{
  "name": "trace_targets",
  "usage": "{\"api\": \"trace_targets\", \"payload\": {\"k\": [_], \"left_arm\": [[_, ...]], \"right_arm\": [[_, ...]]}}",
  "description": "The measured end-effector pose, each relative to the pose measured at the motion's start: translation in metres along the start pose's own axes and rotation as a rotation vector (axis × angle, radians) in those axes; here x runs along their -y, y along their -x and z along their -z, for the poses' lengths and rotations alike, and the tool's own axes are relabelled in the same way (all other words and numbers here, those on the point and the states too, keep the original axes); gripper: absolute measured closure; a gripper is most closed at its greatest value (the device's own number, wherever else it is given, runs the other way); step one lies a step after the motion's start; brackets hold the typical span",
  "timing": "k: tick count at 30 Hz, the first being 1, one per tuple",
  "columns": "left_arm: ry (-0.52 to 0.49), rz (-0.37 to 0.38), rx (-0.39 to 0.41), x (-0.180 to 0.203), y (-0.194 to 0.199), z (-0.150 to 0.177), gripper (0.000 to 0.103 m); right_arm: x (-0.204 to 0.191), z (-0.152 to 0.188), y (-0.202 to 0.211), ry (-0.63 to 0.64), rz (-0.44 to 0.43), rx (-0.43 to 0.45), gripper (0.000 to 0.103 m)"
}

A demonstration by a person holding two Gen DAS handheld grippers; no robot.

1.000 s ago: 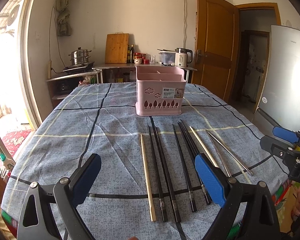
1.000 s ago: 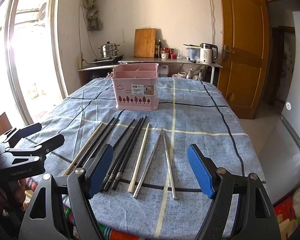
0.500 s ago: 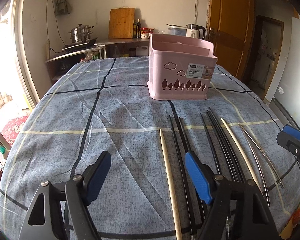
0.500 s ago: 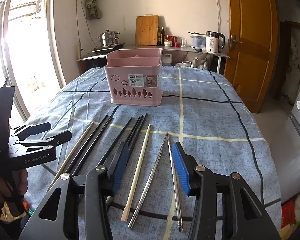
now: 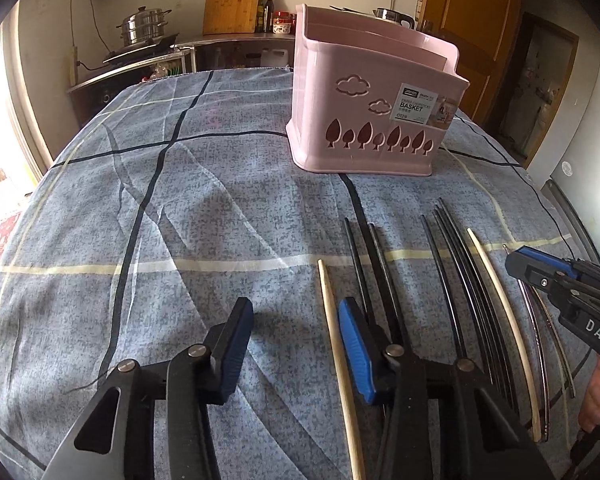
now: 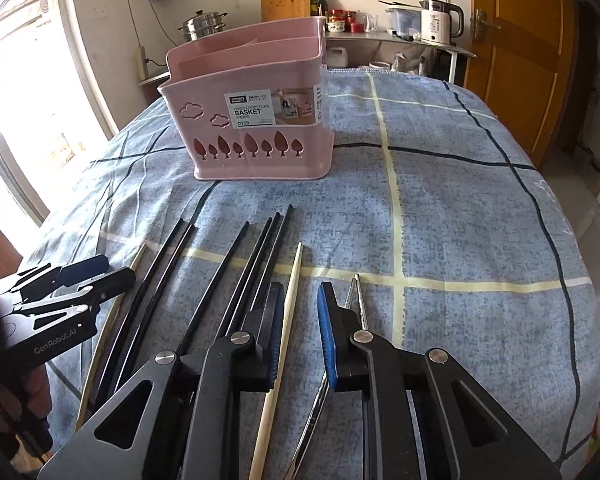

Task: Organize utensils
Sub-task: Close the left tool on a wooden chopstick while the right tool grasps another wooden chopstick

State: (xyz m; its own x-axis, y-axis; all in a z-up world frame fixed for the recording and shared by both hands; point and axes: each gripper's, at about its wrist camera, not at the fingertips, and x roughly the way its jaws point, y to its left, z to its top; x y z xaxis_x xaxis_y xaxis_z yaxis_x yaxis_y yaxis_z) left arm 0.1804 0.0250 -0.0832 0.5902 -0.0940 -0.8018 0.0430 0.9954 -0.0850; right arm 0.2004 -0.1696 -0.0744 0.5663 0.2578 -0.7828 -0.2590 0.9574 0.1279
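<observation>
Blue pads line both sets of tongs, which fill the bottom of their own views, their black frames cut off by the lower edge. The left tongs hang over the counter, which is covered in a blue checked cloth, with jaws partly apart and closing. One pale wooden chopstick lies between the pads, just beside the right-hand one; whether that pad touches it is hard to make out, and the stick's near end runs out of the picture. The right tongs have narrower jaws, also closing, around another pale chopstick; a small gap shows on each side, so the pads do not seem to press it yet.

Black chopsticks lie in a loose fan between the two pale ones, their near ends hidden under the tongs' frames. Metal chopsticks lie just right of the right tongs, largely covered by them. In the left view they show only as thin glints behind the right tongs, beside part of a hand at the edge.

Farther back the pink basket stands upright on the cloth, well apart from the chopsticks. Its dividers are visible, but its floor is hidden by the front wall.
</observation>
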Motion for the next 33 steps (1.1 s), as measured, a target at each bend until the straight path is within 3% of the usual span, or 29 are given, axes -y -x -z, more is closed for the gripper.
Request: {"api": "trace_targets", "payload": {"k": [4, 10, 15, 18, 19, 20, 26, 33], "left_arm": [[-0.010, 0.002, -0.012, 0.003, -0.002, -0.003, 0.068], [-0.008, -0.002, -0.040, 0.004, -0.008, -0.011, 0.072], [-0.076, -0.036, -0.071, 0.015, -0.014, -0.019, 0.072], [-0.083, -0.033, -0.083, 0.019, -0.016, -0.022, 0.083], [-0.084, -0.033, -0.086, 0.020, -0.017, -0.024, 0.093], [-0.083, -0.033, -0.089, 0.020, -0.017, -0.025, 0.095], [-0.053, 0.015, -0.088, 0.015, -0.009, -0.031, 0.098], [-0.067, 0.042, -0.010, 0.018, 0.026, -0.049, 0.098]], "right_arm": [[0.000, -0.006, -0.012, -0.007, -0.010, -0.028, 0.087], [-0.001, -0.014, -0.028, -0.012, -0.011, -0.073, 0.087], [-0.004, -0.022, -0.038, -0.005, -0.005, -0.102, 0.087], [-0.005, -0.026, -0.041, -0.002, -0.001, -0.114, 0.096], [-0.006, -0.026, -0.041, -0.004, -0.005, -0.117, 0.097], [-0.005, -0.026, -0.041, -0.011, -0.013, -0.118, 0.097], [-0.002, -0.032, -0.028, -0.025, -0.035, -0.096, 0.097], [-0.003, -0.052, 0.006, -0.028, -0.065, -0.013, 0.098]]}}
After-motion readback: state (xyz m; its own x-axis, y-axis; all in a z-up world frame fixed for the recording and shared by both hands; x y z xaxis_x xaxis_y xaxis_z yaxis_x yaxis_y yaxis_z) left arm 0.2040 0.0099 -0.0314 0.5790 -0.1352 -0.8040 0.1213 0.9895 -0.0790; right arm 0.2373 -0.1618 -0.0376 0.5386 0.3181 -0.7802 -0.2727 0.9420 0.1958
